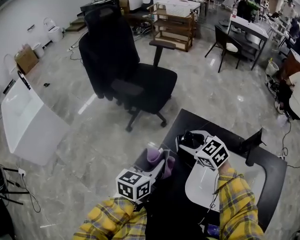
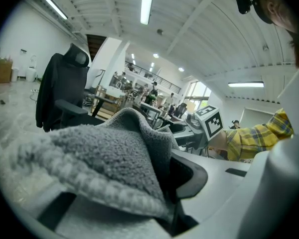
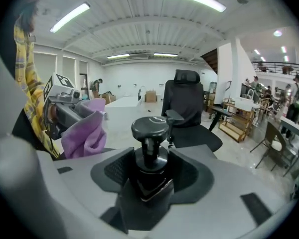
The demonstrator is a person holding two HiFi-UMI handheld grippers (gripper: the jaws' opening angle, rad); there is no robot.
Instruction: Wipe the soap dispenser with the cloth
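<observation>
My right gripper (image 1: 189, 143) (image 3: 149, 176) has a black pump soap dispenser (image 1: 186, 139) (image 3: 149, 153) between its jaws, and the pads press on the bottle's body. The pump head stands up above the jaws. My left gripper (image 1: 162, 165) (image 2: 154, 183) is shut on a purple terry cloth (image 1: 155, 156) (image 2: 104, 158), which bulges out over the jaws. In the right gripper view the cloth (image 3: 84, 131) hangs just left of the dispenser, a short way off and not touching it. Both grippers are held over the near left corner of a black table (image 1: 270, 164).
A white oval board (image 1: 200, 186) lies on the table under my right arm. A black office chair (image 1: 120, 59) stands on the tiled floor beyond the table. A white panel (image 1: 30, 124) rests on the floor at the left. More desks and chairs fill the back right.
</observation>
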